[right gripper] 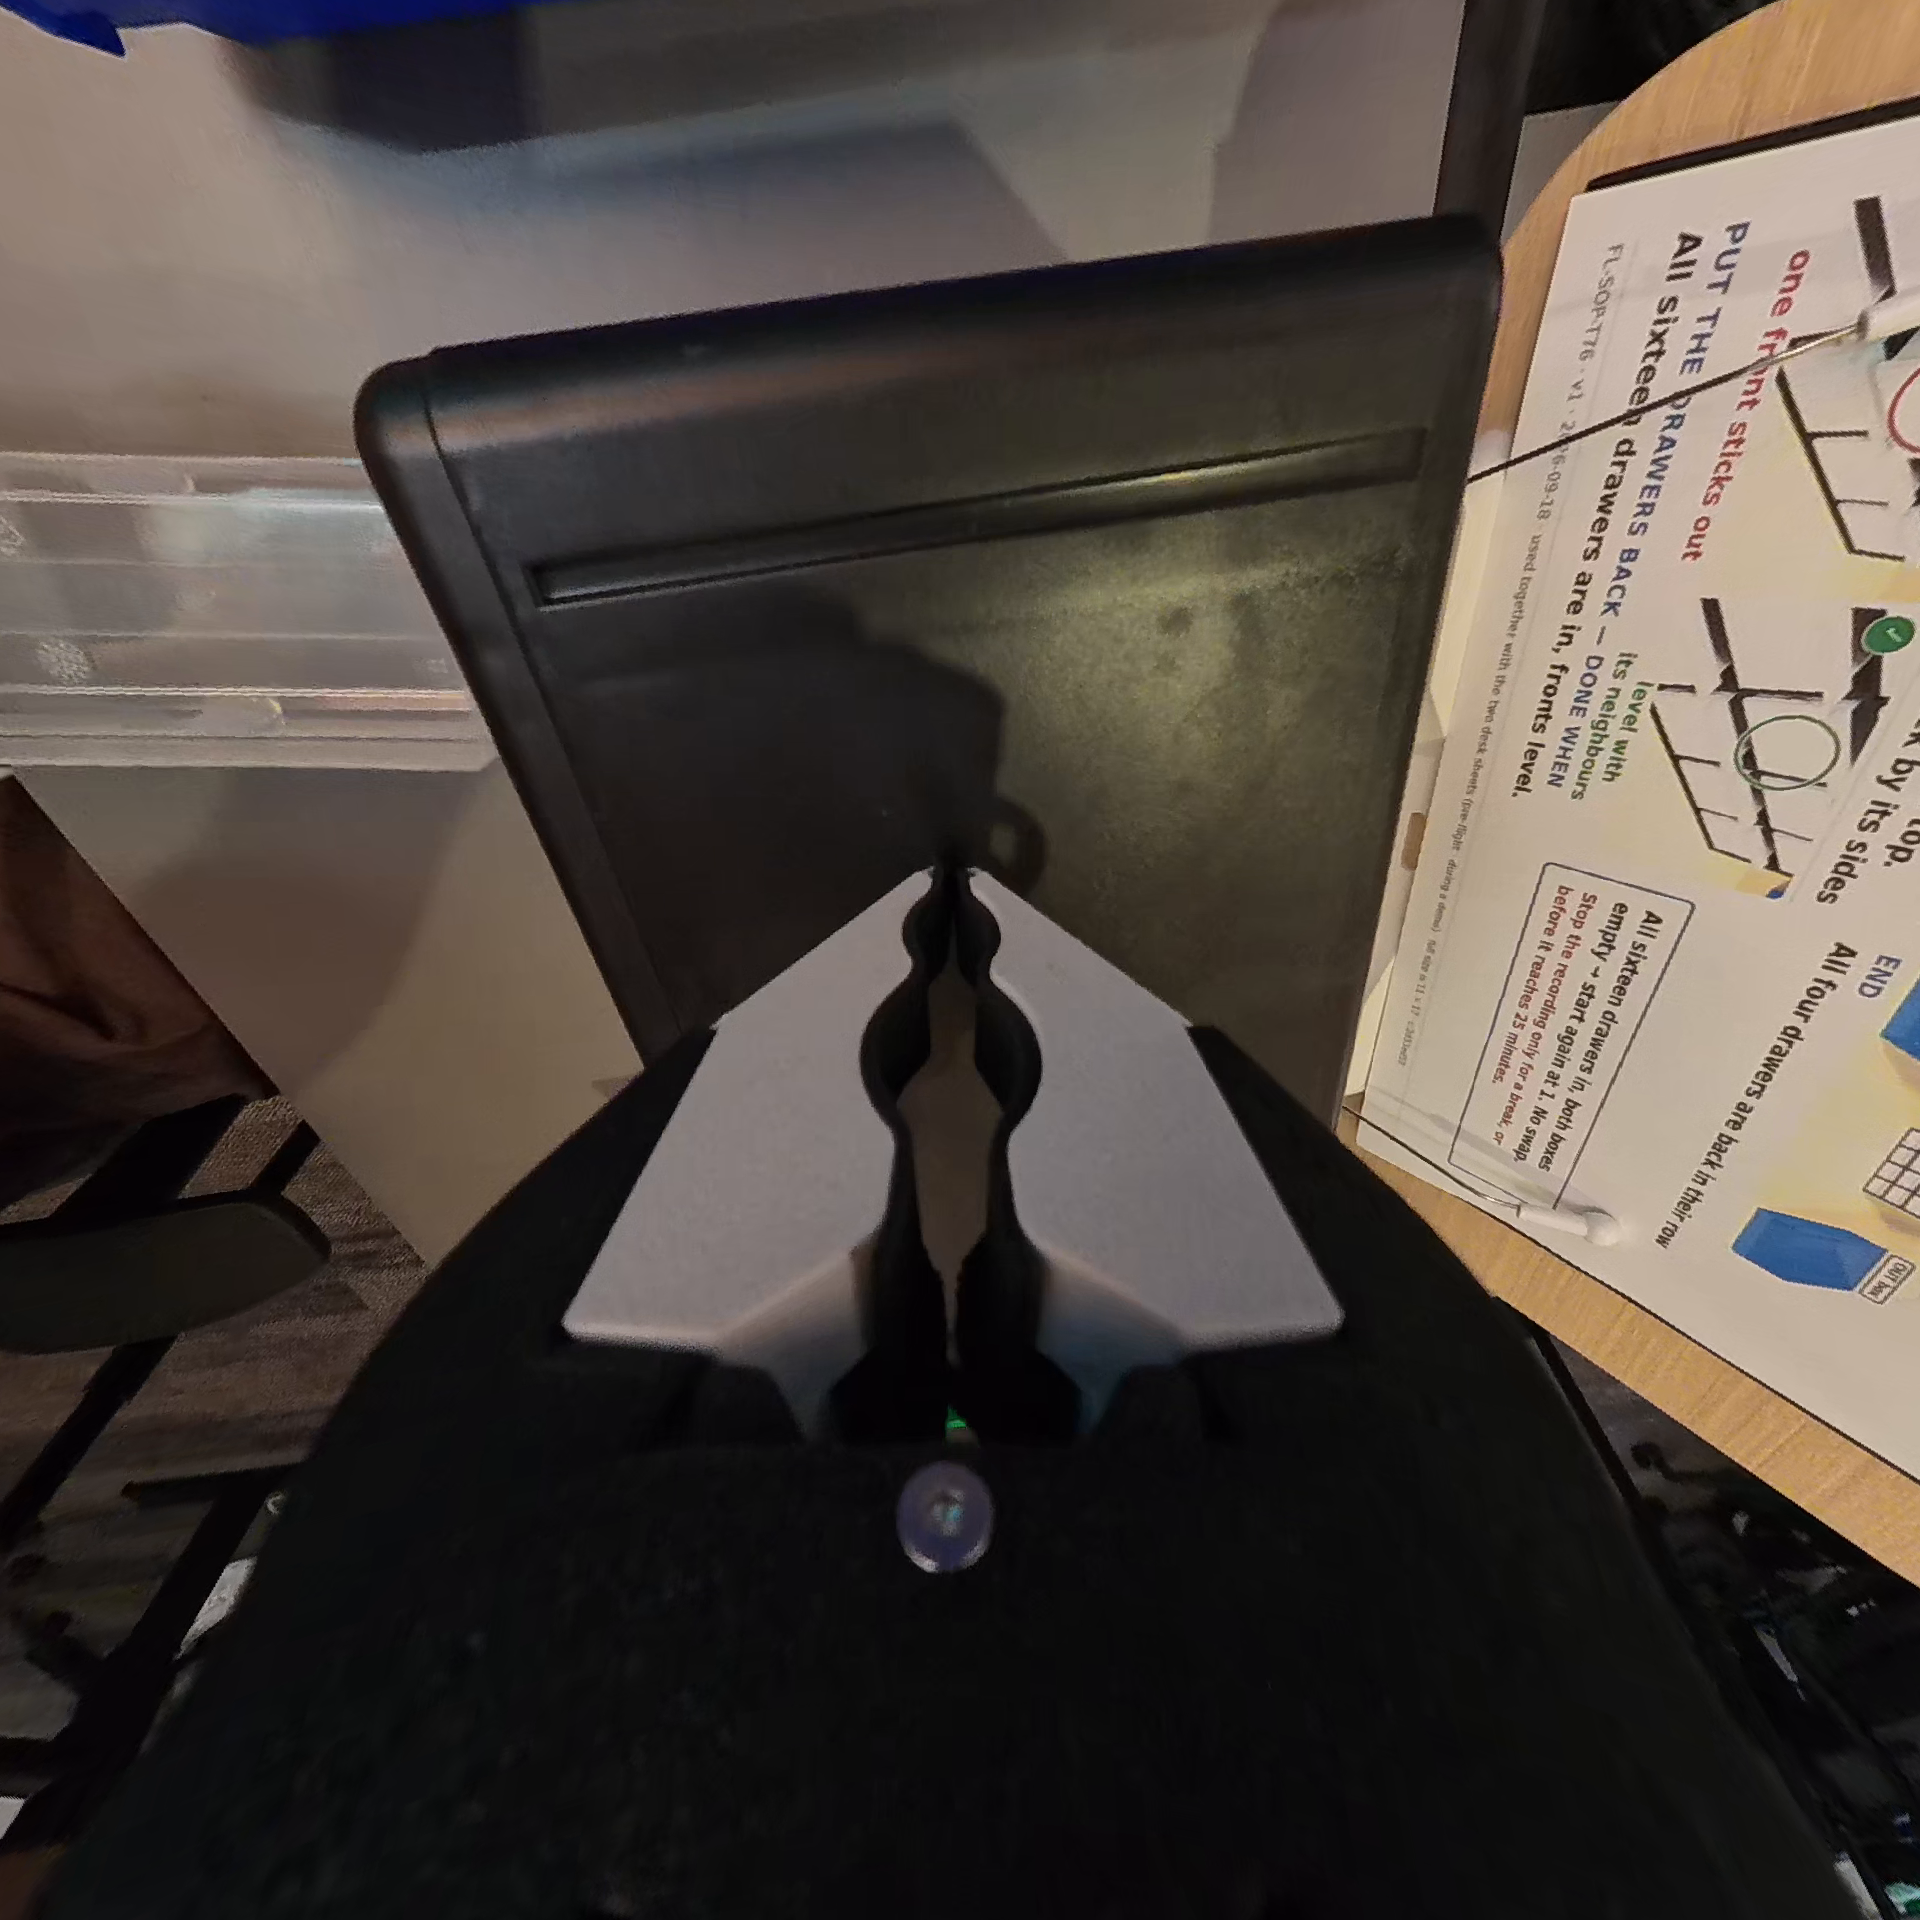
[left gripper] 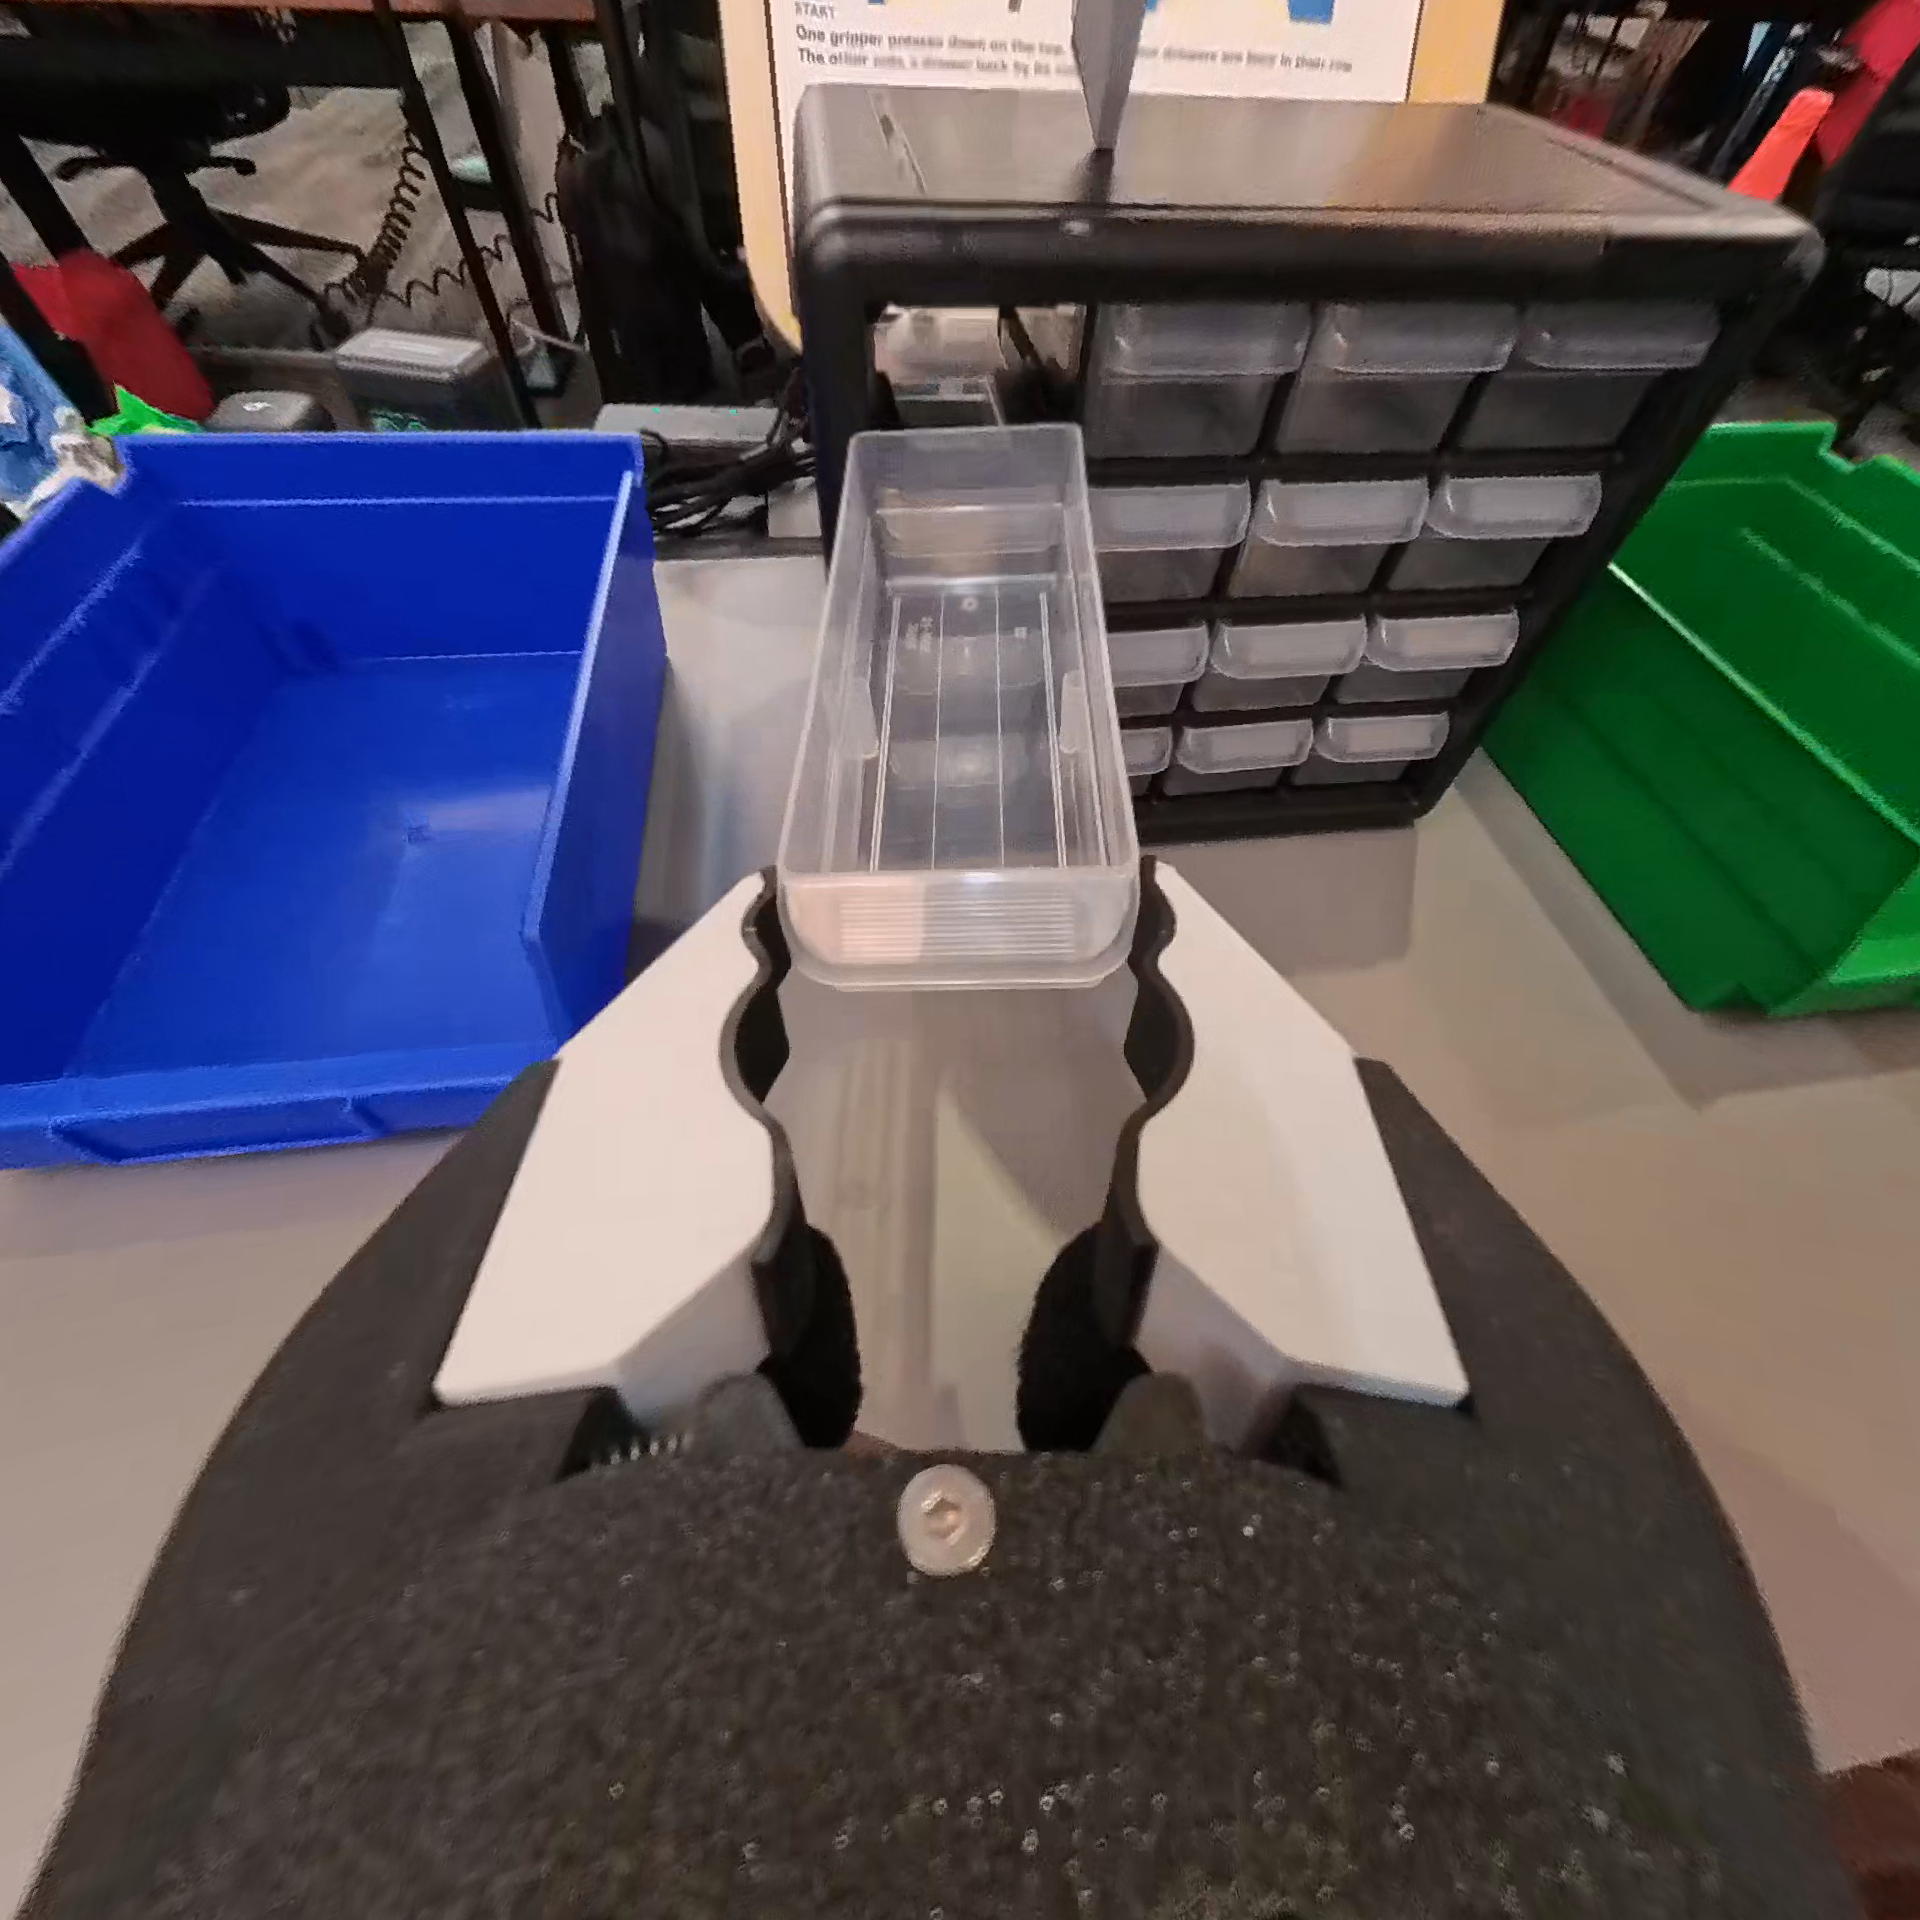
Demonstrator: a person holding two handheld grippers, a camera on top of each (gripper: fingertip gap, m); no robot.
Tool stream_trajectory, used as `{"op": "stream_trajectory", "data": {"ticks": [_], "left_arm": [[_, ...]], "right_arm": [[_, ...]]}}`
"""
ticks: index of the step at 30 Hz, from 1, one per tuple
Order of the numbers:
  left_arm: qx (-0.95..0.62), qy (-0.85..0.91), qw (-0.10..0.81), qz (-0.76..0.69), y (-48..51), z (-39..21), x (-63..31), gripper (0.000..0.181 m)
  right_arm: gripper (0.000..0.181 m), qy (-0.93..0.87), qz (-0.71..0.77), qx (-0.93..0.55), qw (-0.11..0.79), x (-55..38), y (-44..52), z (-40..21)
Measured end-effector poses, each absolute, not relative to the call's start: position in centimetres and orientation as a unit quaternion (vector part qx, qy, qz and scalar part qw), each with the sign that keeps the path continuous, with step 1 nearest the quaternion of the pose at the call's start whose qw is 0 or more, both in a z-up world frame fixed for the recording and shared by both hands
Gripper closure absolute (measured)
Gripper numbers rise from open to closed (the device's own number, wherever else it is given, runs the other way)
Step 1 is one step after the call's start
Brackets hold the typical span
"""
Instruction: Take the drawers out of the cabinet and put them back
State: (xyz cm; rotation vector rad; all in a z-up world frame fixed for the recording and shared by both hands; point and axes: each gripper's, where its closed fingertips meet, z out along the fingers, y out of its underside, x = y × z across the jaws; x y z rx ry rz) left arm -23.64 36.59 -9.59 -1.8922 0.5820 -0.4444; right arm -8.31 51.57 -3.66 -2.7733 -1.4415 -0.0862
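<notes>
A black cabinet (left gripper: 1299, 239) of small clear drawers stands on the grey table. Its top-left slot (left gripper: 966, 353) is empty. My left gripper (left gripper: 956, 914) is shut on the front end of a clear empty drawer (left gripper: 956, 686), one finger on each side. The drawer is off the table and points at the cabinet's left column, which it partly hides. My right gripper (right gripper: 951, 883) is shut and empty, with its tips on the cabinet's top (right gripper: 1039, 623). Its tip also shows in the left wrist view (left gripper: 1101, 104). The held drawer shows at the left of the right wrist view (right gripper: 208, 603).
An empty blue bin (left gripper: 312, 779) sits on the table to the left of the drawer. A green bin (left gripper: 1766, 748) sits to the right of the cabinet. A printed instruction sheet (right gripper: 1662, 727) stands on a wooden board behind the cabinet. Cables and chairs lie beyond the table.
</notes>
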Motion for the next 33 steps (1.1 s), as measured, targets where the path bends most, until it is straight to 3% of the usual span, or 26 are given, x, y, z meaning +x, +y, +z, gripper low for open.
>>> {"op": "stream_trajectory", "data": {"ticks": [12, 33], "left_arm": [[-0.805, 0.259, 0.506, -0.172, 37.8, -8.4, -21.9, 0.116], [-0.792, 0.24, 0.546, -0.133, 38.7, -6.6, -20.9, 0.116]], "right_arm": [[0.181, -0.455, -0.018, -0.89, 0.027, -8.3, 51.6, -3.7], [0.181, -0.45, -0.012, -0.892, 0.033, -8.3, 51.6, -3.7]]}}
